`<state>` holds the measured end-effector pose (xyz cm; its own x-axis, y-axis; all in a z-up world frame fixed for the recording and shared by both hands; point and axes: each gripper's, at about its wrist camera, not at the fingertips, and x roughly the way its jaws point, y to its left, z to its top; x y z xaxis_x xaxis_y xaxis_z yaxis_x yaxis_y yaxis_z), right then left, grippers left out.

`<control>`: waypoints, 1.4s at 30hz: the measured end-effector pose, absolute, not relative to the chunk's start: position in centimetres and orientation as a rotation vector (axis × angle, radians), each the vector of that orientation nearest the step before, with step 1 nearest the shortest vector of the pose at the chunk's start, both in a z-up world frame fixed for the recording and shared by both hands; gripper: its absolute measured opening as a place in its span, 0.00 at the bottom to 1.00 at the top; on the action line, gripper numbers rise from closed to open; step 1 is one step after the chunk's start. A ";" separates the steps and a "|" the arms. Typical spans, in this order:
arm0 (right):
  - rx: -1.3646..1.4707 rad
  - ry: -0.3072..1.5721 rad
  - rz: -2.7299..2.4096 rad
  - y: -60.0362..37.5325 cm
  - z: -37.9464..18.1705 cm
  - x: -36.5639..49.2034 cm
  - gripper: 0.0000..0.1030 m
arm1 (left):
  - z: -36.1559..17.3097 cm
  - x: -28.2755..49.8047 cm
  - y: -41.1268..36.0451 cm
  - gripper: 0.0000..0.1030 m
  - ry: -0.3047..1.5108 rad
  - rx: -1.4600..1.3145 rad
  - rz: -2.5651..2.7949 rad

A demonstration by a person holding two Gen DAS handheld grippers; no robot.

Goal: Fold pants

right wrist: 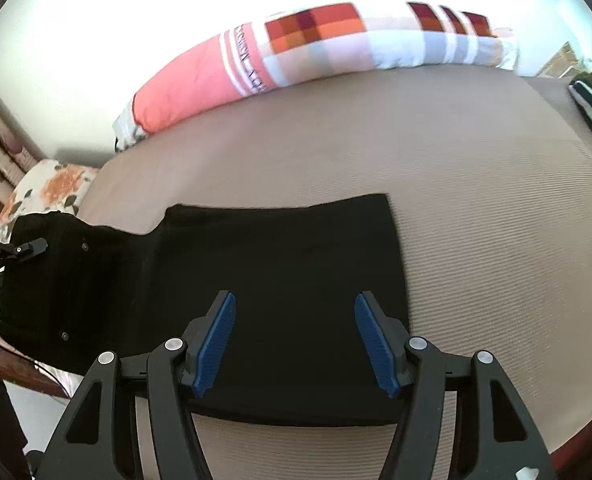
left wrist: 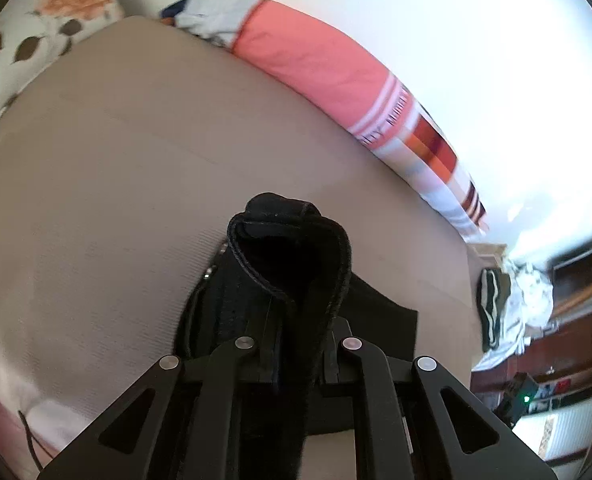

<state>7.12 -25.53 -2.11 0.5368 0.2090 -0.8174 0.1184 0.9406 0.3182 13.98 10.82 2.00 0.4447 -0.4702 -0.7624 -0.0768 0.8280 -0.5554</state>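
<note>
Black pants (right wrist: pixel 256 280) lie spread across a taupe ribbed bed cover (right wrist: pixel 475 200), legs flat toward the right and the waist end toward the left. In the right wrist view, the right gripper (right wrist: pixel 296 340) hovers over the leg portion with its blue-padded fingers (right wrist: pixel 216 344) spread wide apart; nothing sits between them, and whether the tips touch the cloth cannot be told. At the far left of that view, the left gripper (right wrist: pixel 28 248) grips the raised waist end. In the left wrist view, the left gripper (left wrist: pixel 296 328) has its fingers pressed close together, pinching a thick fold of the pants' waistband (left wrist: pixel 296 248), which bunches up in front of the camera. A long pink and checked pillow (right wrist: pixel 296 52) lies along the far edge of the bed against a white wall.
</note>
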 end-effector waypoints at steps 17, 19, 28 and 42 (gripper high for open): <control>0.448 0.927 -0.039 -30.7 -2.7 4.8 0.60 | -0.6 15.0 -3.2 0.12 1.160 -0.548 -0.441; 0.453 0.929 -0.036 -30.9 -2.8 4.8 0.60 | -1.1 15.4 -4.4 0.12 1.167 -0.532 -0.436; 0.458 0.918 -0.055 -31.6 -2.7 4.7 0.60 | -3.3 16.4 -8.1 0.12 1.196 -0.476 -0.443; 0.437 0.928 -0.054 -31.3 -3.1 4.9 0.60 | -5.9 15.6 -10.7 0.27 1.215 -0.380 -0.457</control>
